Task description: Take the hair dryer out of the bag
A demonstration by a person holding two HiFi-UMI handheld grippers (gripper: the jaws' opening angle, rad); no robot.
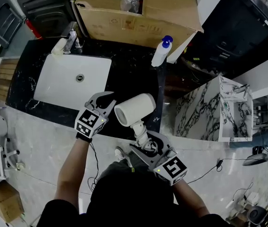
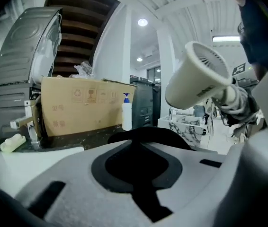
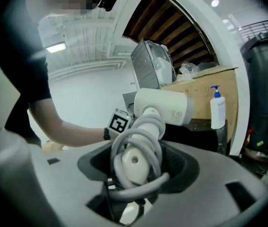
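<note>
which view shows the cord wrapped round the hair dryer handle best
The right gripper view: the cord coils round the hair dryer handle, between the jaws of the right gripper. The head view shows those coils small, from above. The left gripper view shows mainly the barrel, with the coils off to the right.

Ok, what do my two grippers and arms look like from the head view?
The left gripper and right gripper are light grey with black-lined jaws. Each carries a cube with black-and-white square markers. The person wears a dark short-sleeved top, forearms bare, and a black band on the left wrist.
</note>
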